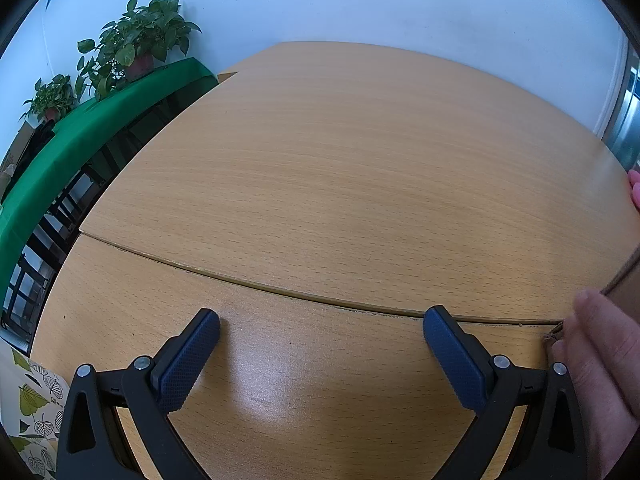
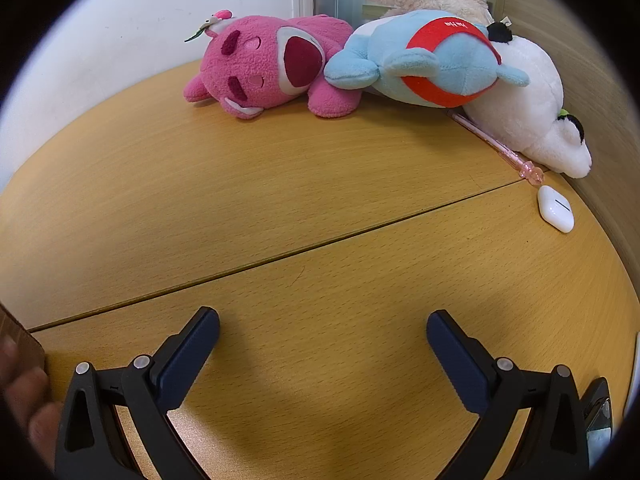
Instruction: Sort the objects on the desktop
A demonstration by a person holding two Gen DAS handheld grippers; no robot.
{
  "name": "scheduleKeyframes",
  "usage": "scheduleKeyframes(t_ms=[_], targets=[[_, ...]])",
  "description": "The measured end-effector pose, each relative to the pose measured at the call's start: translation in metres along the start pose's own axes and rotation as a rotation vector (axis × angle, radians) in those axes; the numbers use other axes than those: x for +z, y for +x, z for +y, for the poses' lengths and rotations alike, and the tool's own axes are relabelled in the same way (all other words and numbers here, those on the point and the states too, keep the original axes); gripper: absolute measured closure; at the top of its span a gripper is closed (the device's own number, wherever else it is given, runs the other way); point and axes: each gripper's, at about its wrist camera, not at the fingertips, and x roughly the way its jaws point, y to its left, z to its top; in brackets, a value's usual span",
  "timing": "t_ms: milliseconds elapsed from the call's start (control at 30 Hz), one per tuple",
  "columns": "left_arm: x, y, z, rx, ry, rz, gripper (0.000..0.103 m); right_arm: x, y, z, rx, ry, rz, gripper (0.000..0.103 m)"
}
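Right gripper [image 2: 323, 330]: jaws spread wide, nothing between them, over bare wooden desk [image 2: 280, 200].
Left gripper [image 1: 322, 328]: likewise wide apart, holding nothing.
Pink plush [image 2: 268, 68]: fuzzy, lying at desk's far edge.
Blue plush [image 2: 424, 60]: red band, touching pink one.
White plush [image 2: 532, 108]: rightmost.
Pink pen [image 2: 496, 146]: beside white plush.
Earbud case [image 2: 555, 209]: glossy white, near the pen's end.
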Motion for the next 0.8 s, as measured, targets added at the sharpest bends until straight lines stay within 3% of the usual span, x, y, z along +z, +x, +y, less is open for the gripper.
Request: scheduleKeyframes(t_ms=[800], targets=[[-0.0003,-0.0002,0.0003,0.0,-0.001,-0.001,0.0,0.0041,-0.0003,-0.0002,0.0,-0.001,0.0,0.0]])
